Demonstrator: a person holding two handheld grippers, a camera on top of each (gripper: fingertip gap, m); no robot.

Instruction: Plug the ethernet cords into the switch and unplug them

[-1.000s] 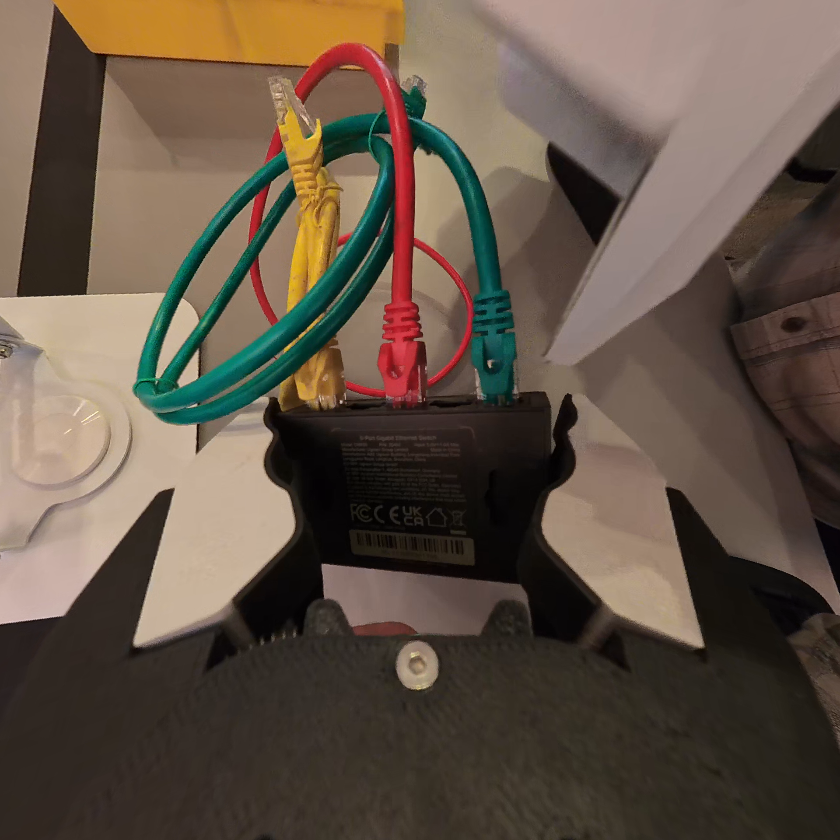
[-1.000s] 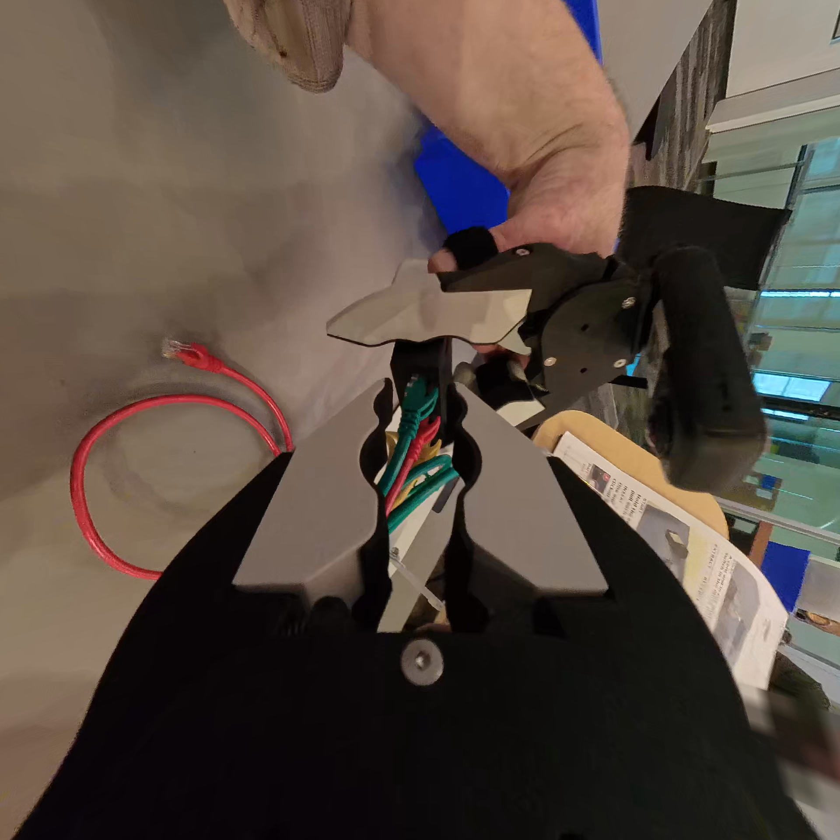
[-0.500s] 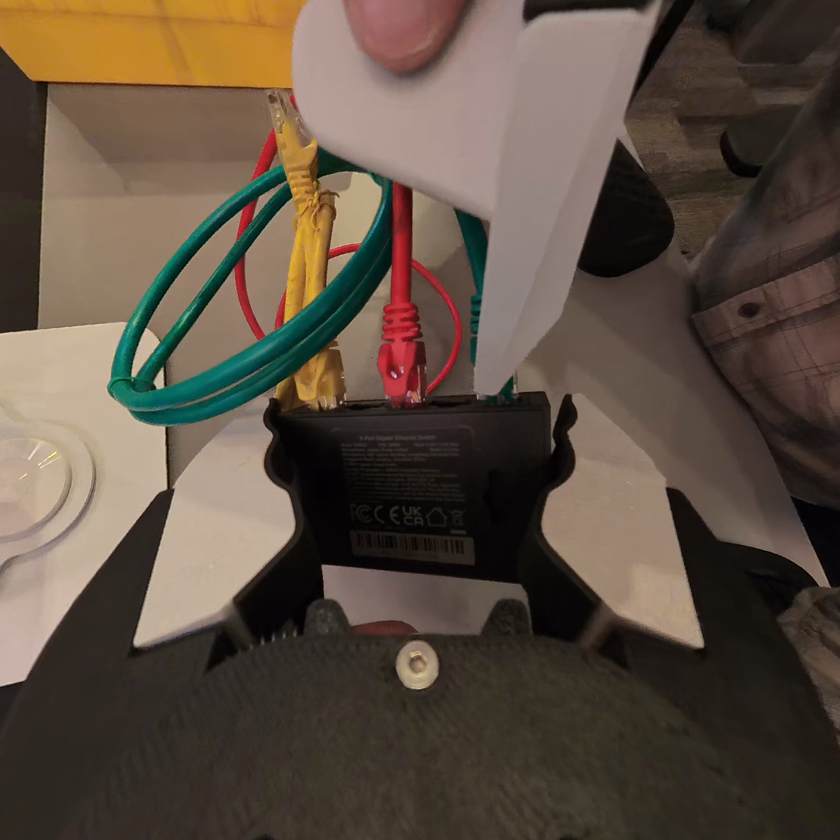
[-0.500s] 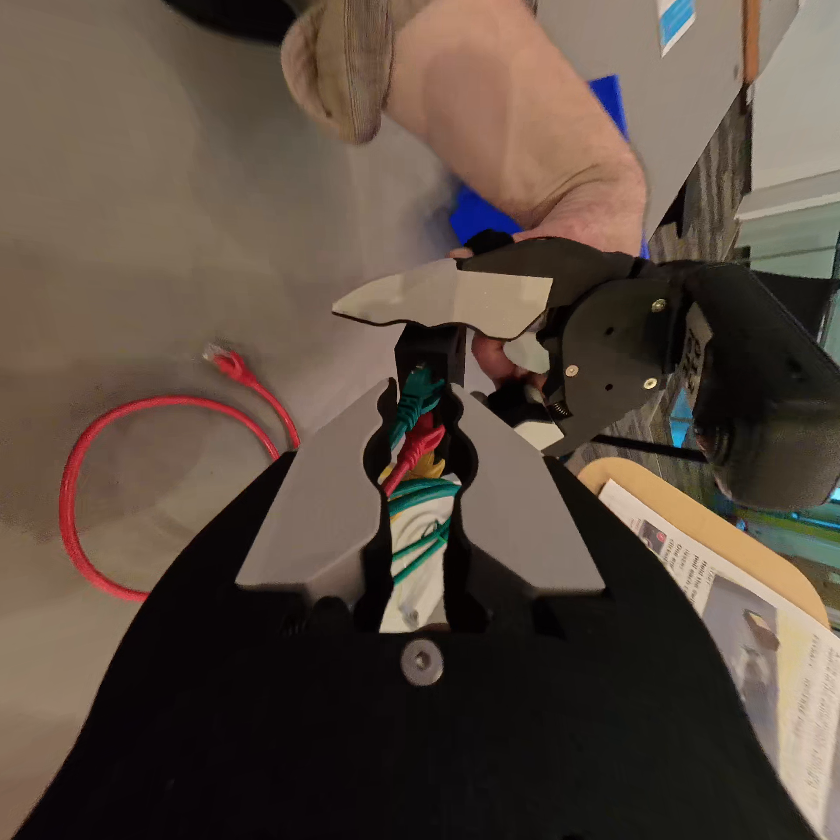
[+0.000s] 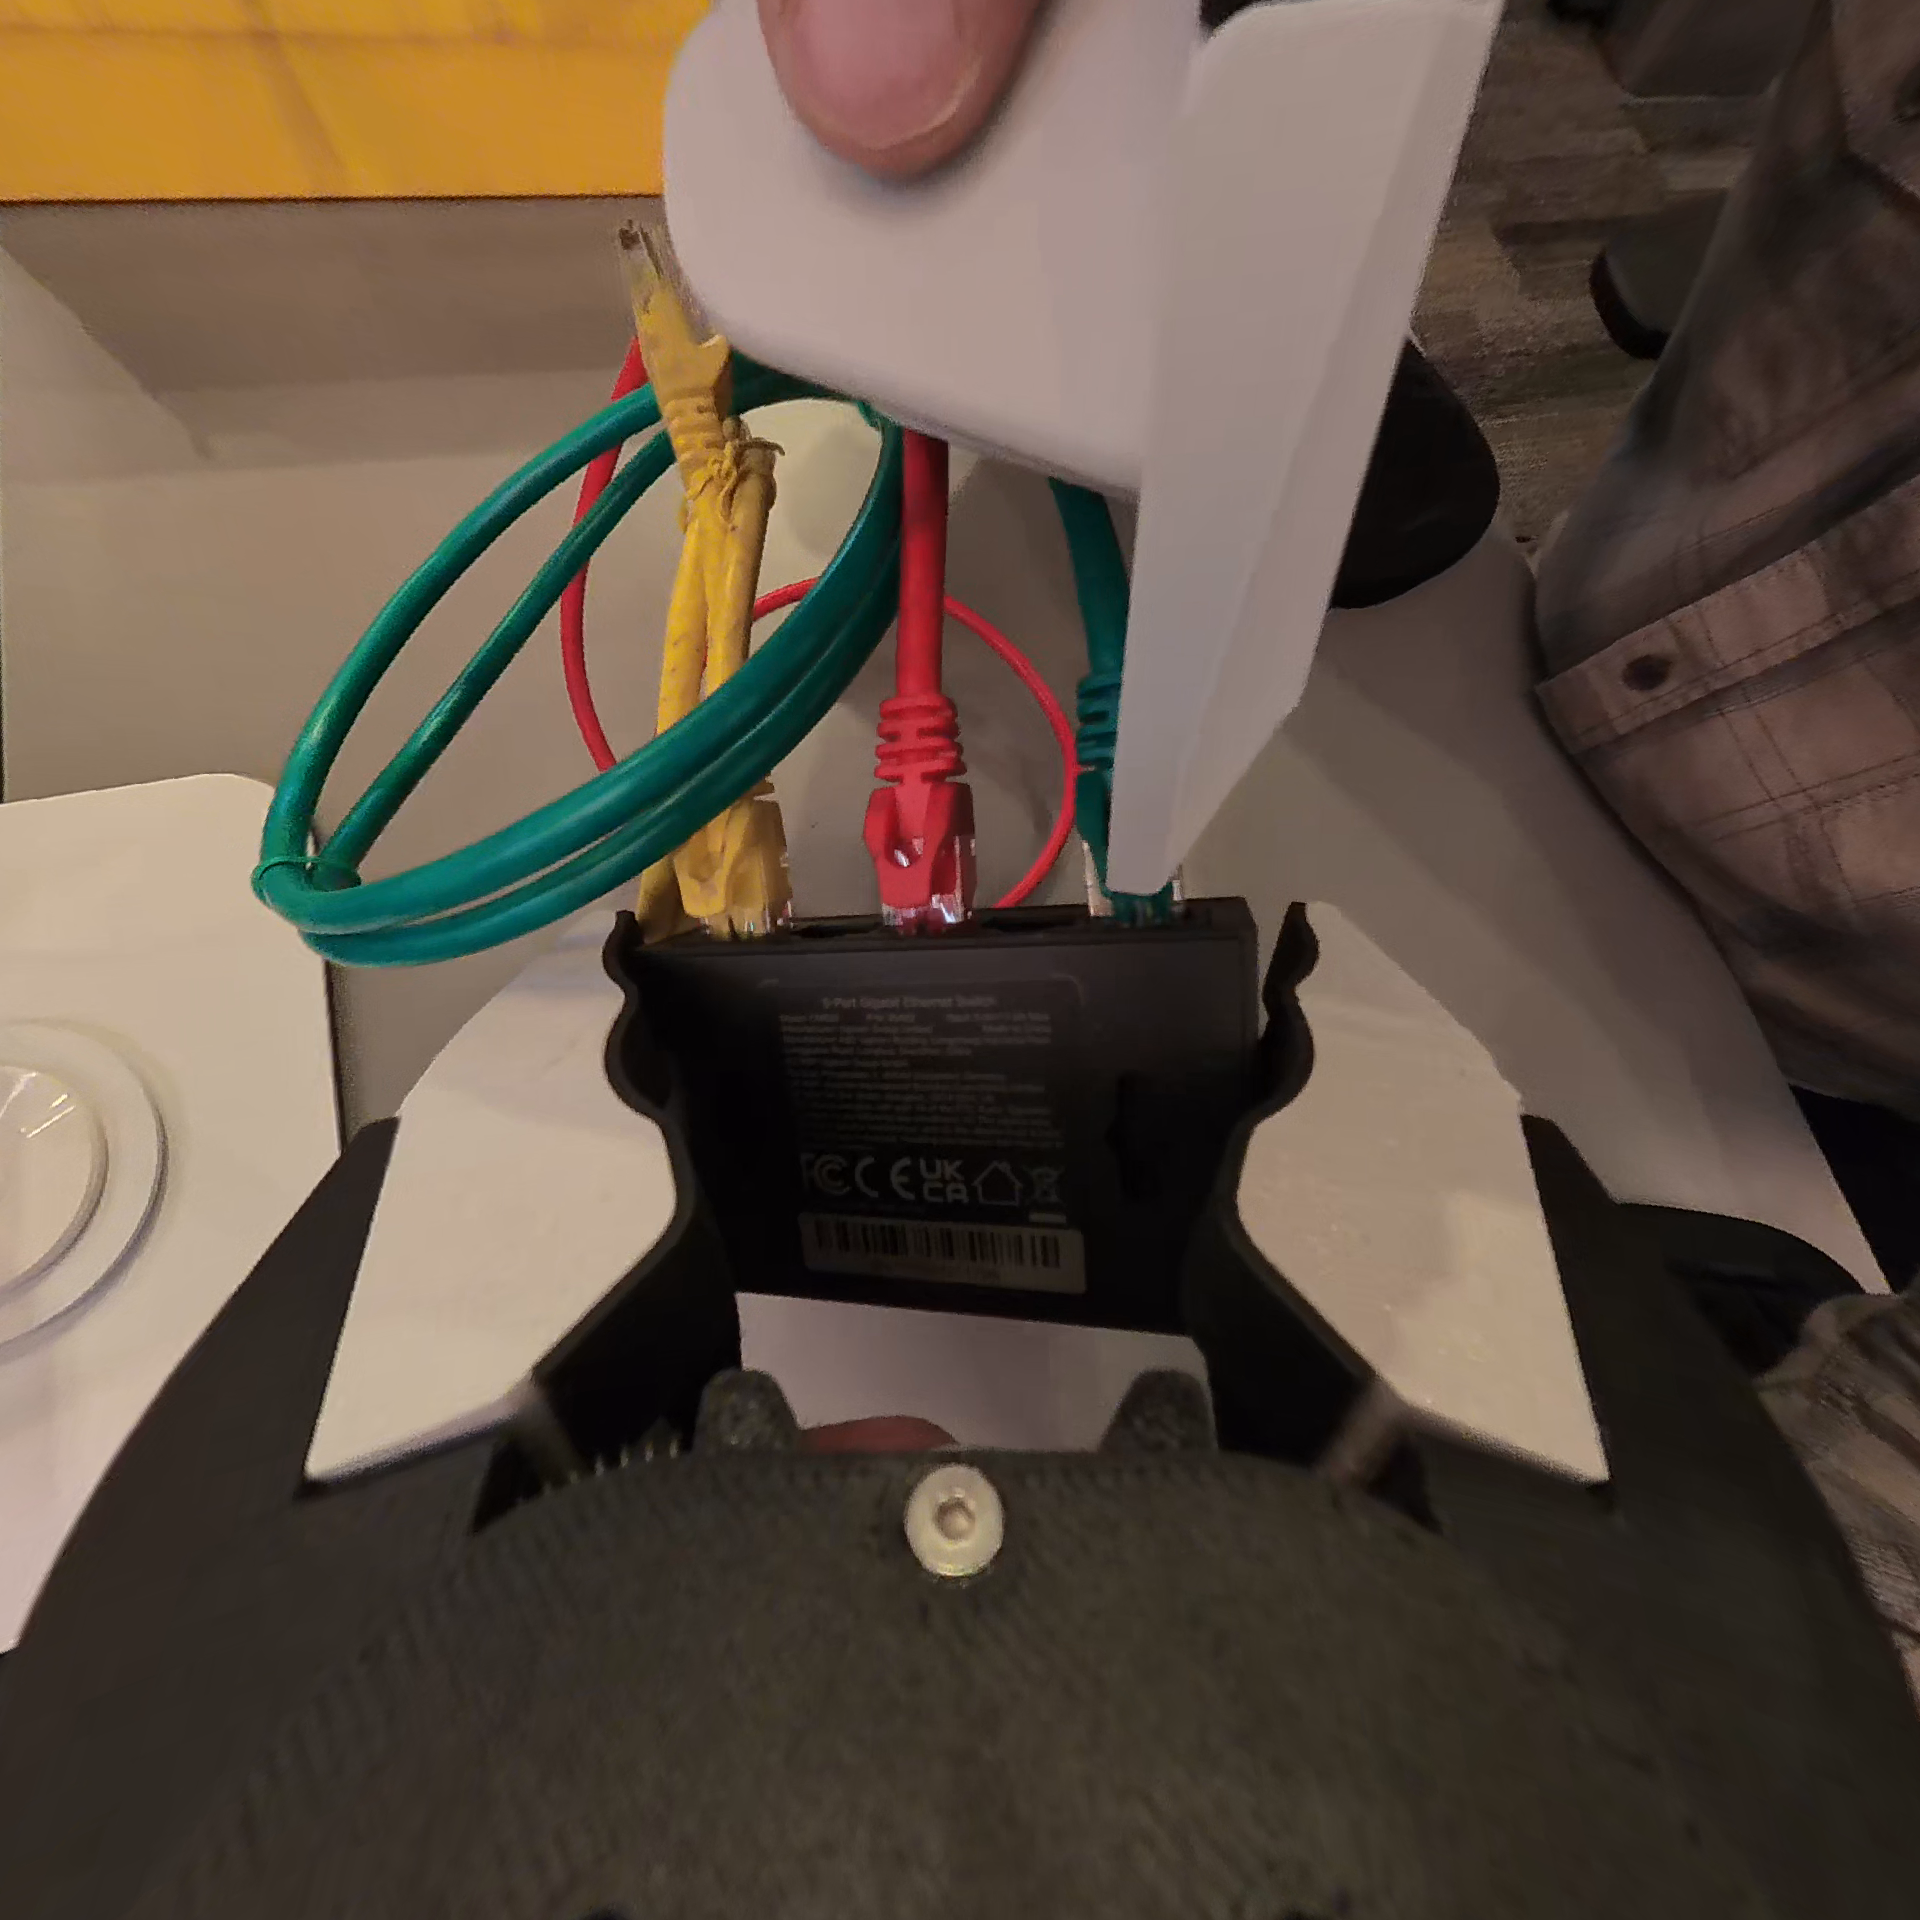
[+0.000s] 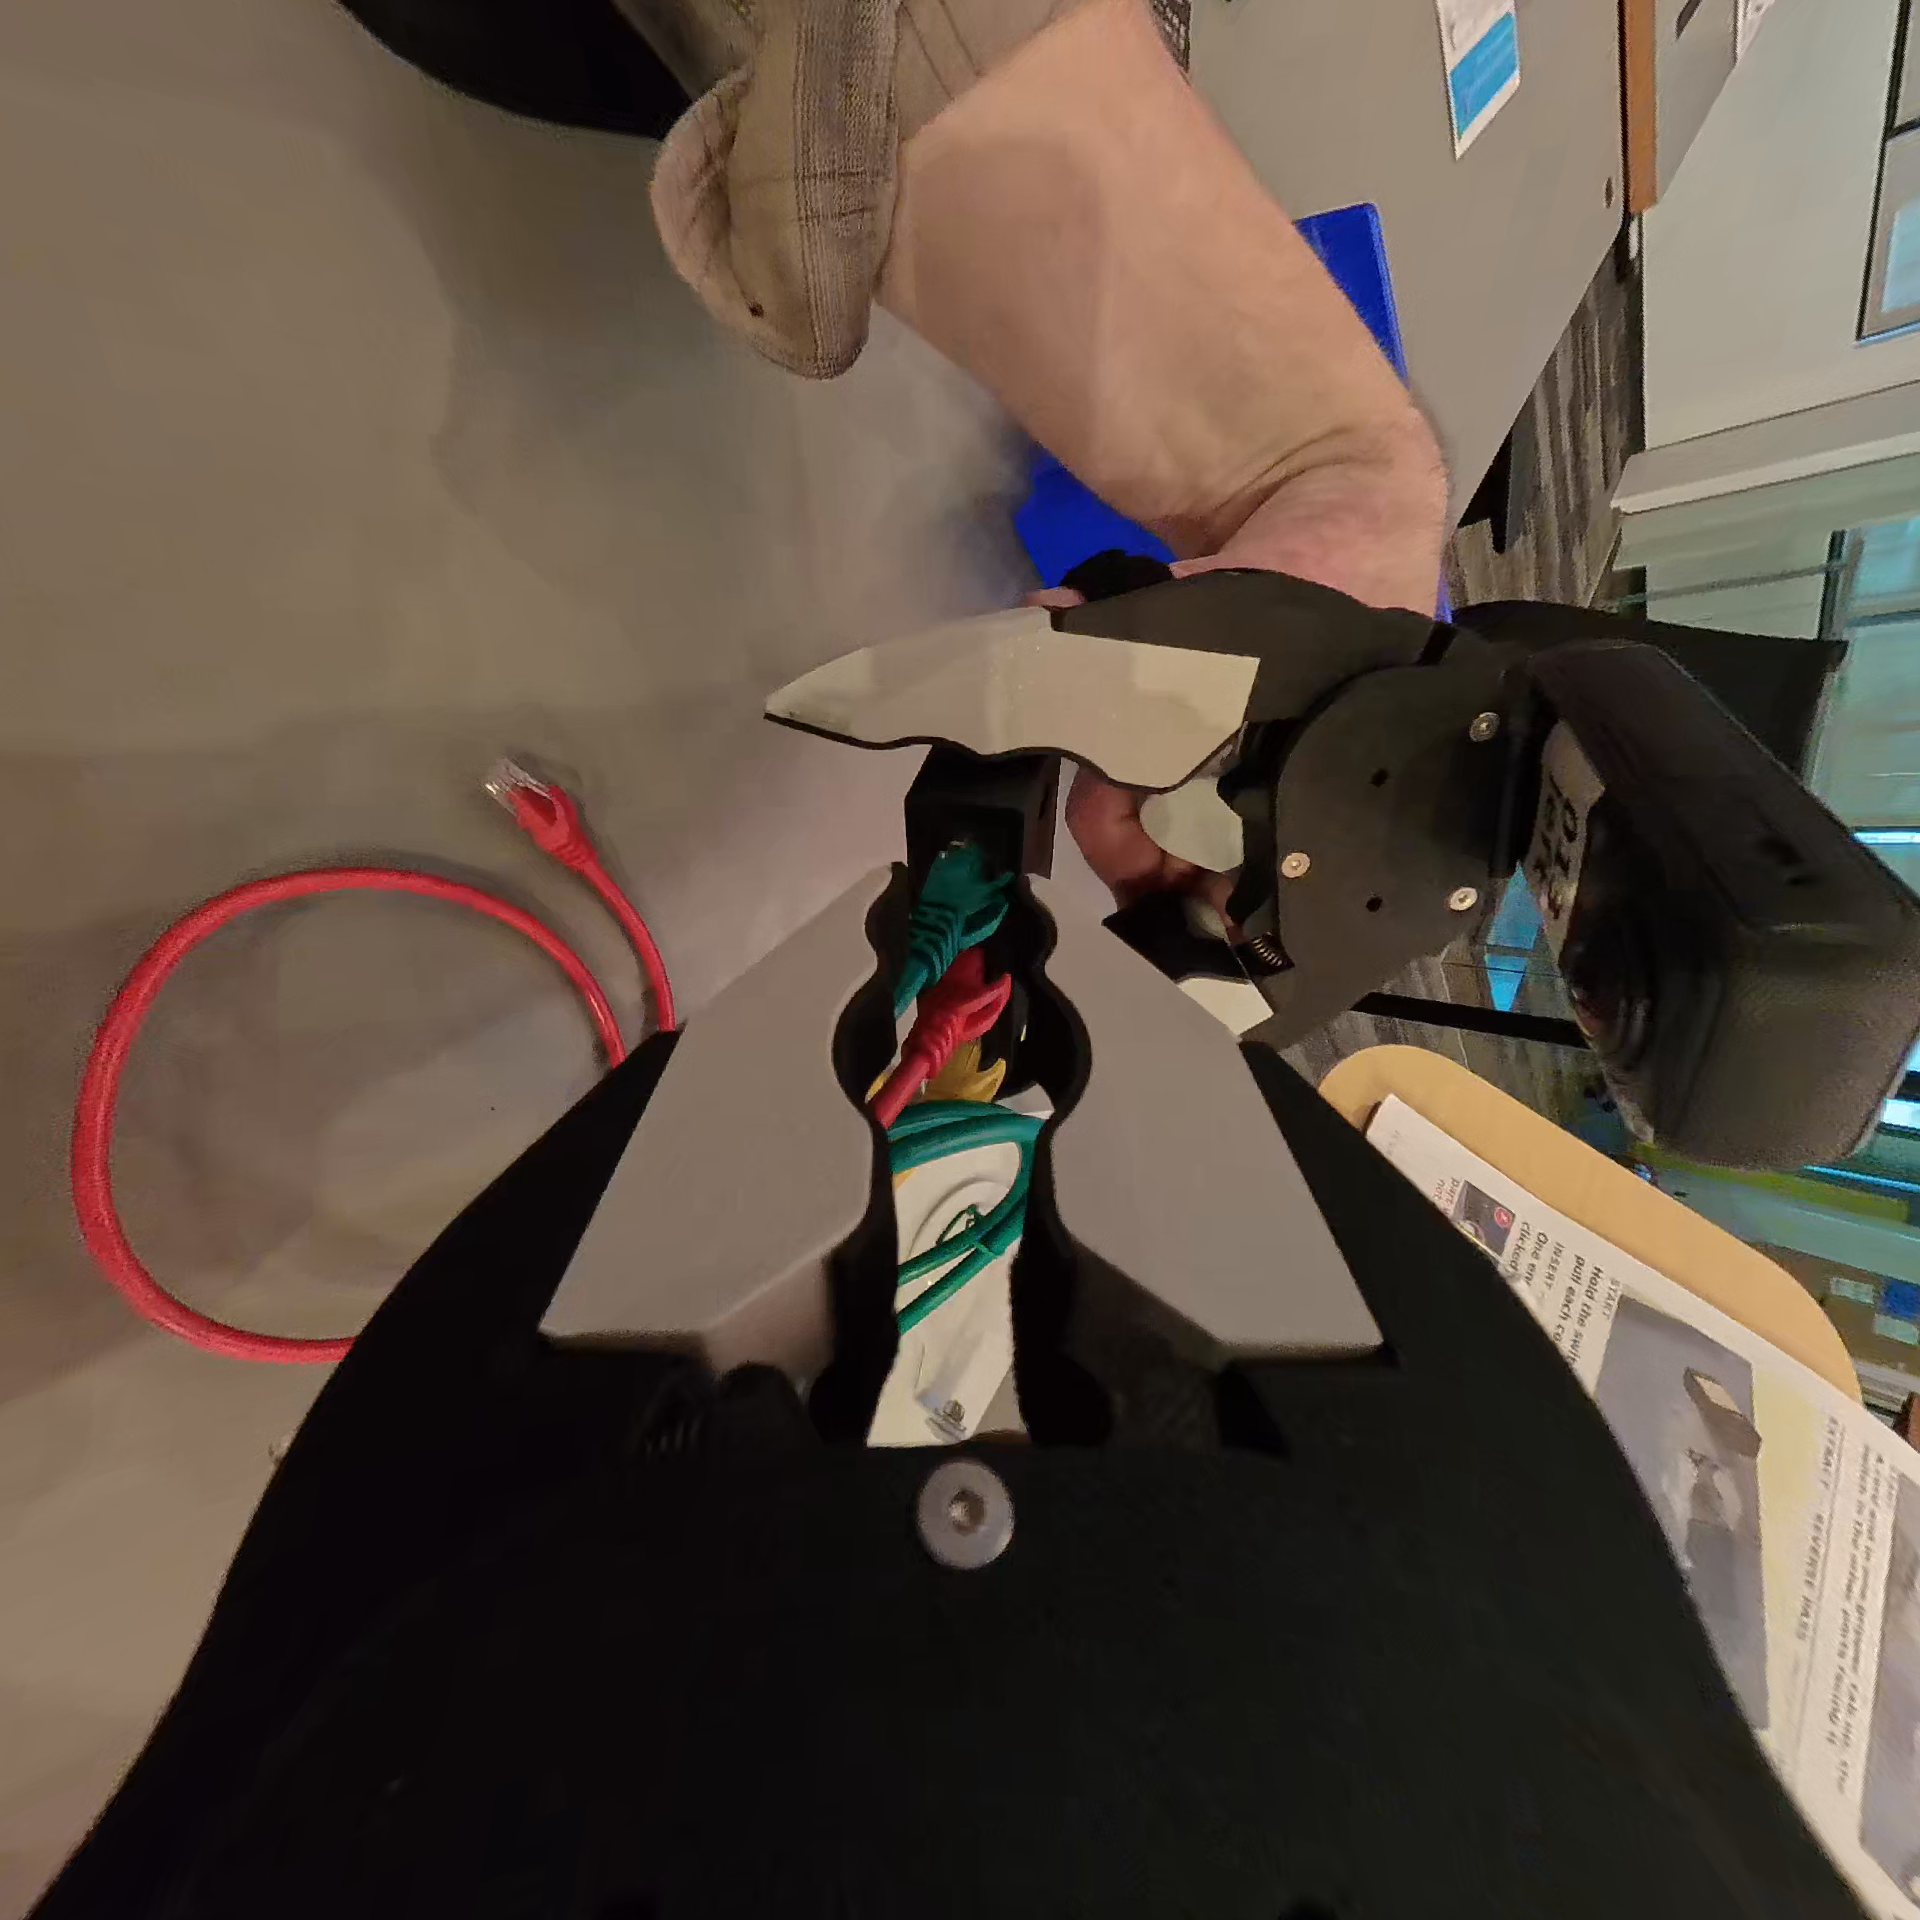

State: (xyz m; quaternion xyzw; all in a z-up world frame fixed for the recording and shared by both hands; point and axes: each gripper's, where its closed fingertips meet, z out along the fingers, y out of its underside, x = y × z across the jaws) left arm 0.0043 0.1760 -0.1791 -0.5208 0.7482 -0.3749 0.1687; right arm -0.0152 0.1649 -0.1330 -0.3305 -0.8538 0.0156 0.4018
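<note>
My left gripper (image 5: pixel 956 935) is shut on the black switch (image 5: pixel 935 1091) and holds it label side up, ports facing away. A yellow plug (image 5: pixel 738 862), a red plug (image 5: pixel 920 831) and a green plug (image 5: pixel 1096 727) sit in its ports; their cords loop behind. My right gripper's white fingers (image 5: pixel 1195 623) come down from above over the green plug. In the right wrist view my right gripper (image 6: pixel 961 894) is shut on the green plug (image 6: pixel 951 914) at the switch (image 6: pixel 977 821). The red plug (image 6: pixel 956 1013) lies just behind it.
A loose red cord (image 6: pixel 104 1091) lies coiled on the grey table (image 6: pixel 312 468) at the left. A printed sheet (image 6: pixel 1662 1403) lies on a tan board at the right. A clear disc (image 5: pixel 42 1164) rests on a white plate at the left. A person's forearm (image 6: pixel 1143 312) reaches over the table. Left tips to right tips: about 4 centimeters.
My right gripper has come down from the upper right over the cords and onto the green plug. My left gripper has held the switch still.
</note>
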